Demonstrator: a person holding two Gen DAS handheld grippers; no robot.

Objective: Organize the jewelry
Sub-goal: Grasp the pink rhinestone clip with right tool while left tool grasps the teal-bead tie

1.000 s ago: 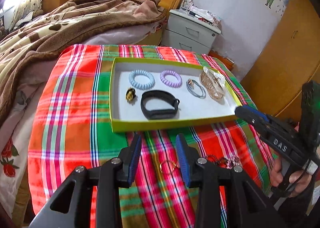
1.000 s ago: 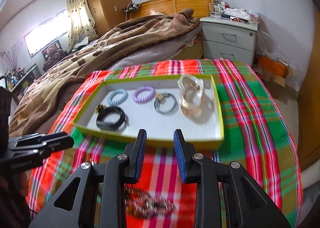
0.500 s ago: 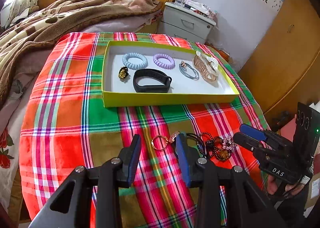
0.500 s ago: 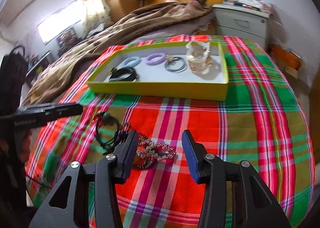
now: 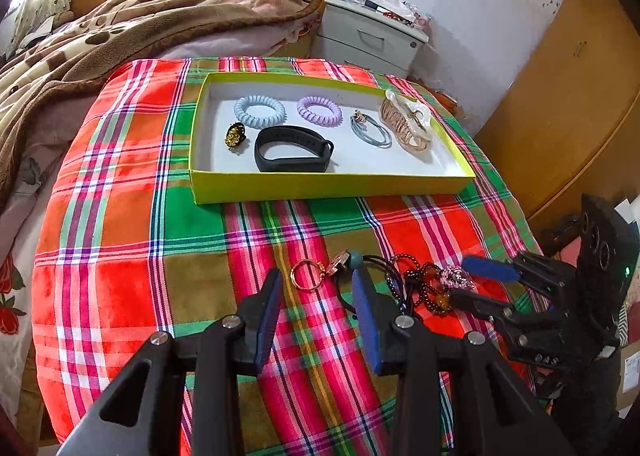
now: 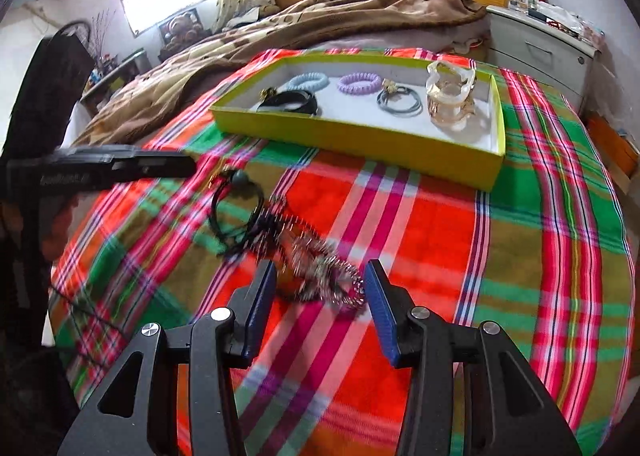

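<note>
A yellow-rimmed tray (image 5: pixel 328 188) on the plaid cloth holds a blue coil tie (image 5: pixel 259 110), a purple coil tie (image 5: pixel 319 111), a black band (image 5: pixel 294 148), a gold trinket (image 5: pixel 234 136), grey hair ties (image 5: pixel 370 128) and a clear hair claw (image 5: pixel 408 122). In front of the tray lie a gold key ring (image 5: pixel 306 274), a black cord (image 6: pixel 236 208) and a tangle of bead bracelets (image 6: pixel 320 276). My left gripper (image 5: pixel 318 296) is open, just short of the key ring. My right gripper (image 6: pixel 320 288) is open and straddles the bracelets, its pads clear of them.
A brown blanket (image 5: pixel 120 28) covers the bed behind the plaid cloth (image 5: pixel 120 216). A grey nightstand (image 5: pixel 368 40) stands at the back right and a wooden wardrobe (image 5: pixel 568 76) on the right. The cloth falls away at its near and right edges.
Both grippers have pulled back from the tray and sunk toward the loose jewelry. The right jaws have opened wider and now stand either side of the bracelet tangle.
</note>
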